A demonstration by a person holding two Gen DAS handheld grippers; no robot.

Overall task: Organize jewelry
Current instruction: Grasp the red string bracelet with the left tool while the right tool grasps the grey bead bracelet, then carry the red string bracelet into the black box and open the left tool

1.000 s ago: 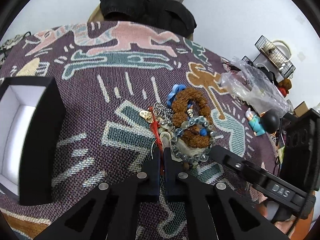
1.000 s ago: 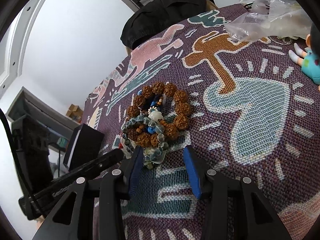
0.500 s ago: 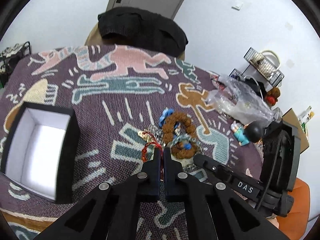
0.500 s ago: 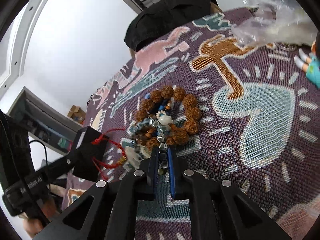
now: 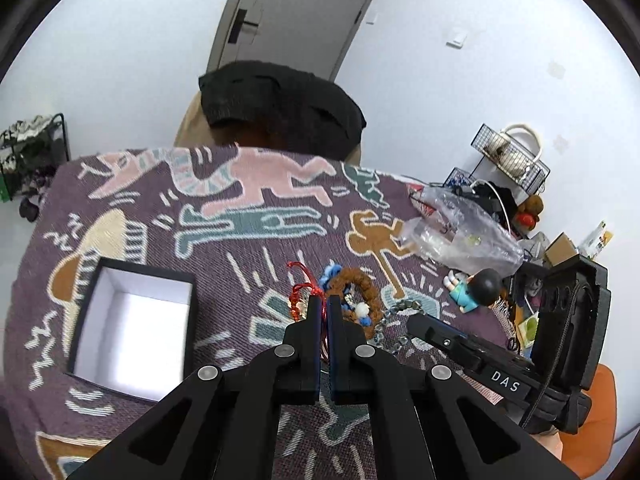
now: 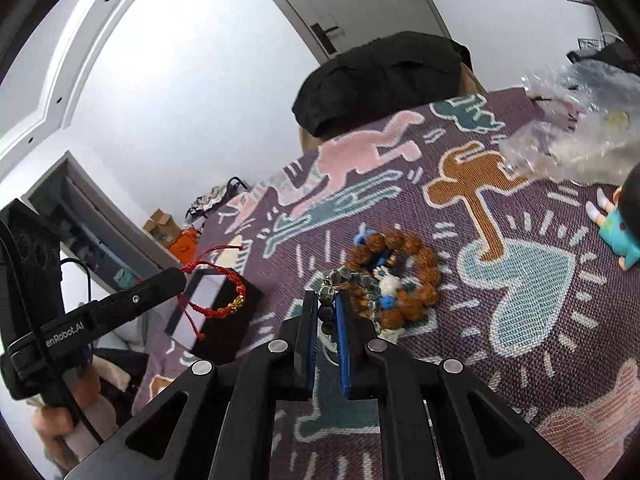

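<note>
Left tool (image 5: 324,304) clamped on red cord bracelet (image 6: 216,300), lifted above black box (image 5: 132,320) near worktop's left edge, right tool (image 6: 326,312) pinching grey bead bracelet (image 6: 344,278), raised off brown bead bracelet (image 6: 416,268) mid-worktop

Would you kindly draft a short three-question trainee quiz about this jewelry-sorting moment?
1. True or false: the left gripper is shut on the red cord bracelet.
2. Which item does the right gripper pinch? A) brown seed-bead bracelet B) grey bead bracelet C) doll figurine
3. Fill in: the black box with the white interior looks ____.

Key: 1 true; 2 B; 3 empty.
</note>
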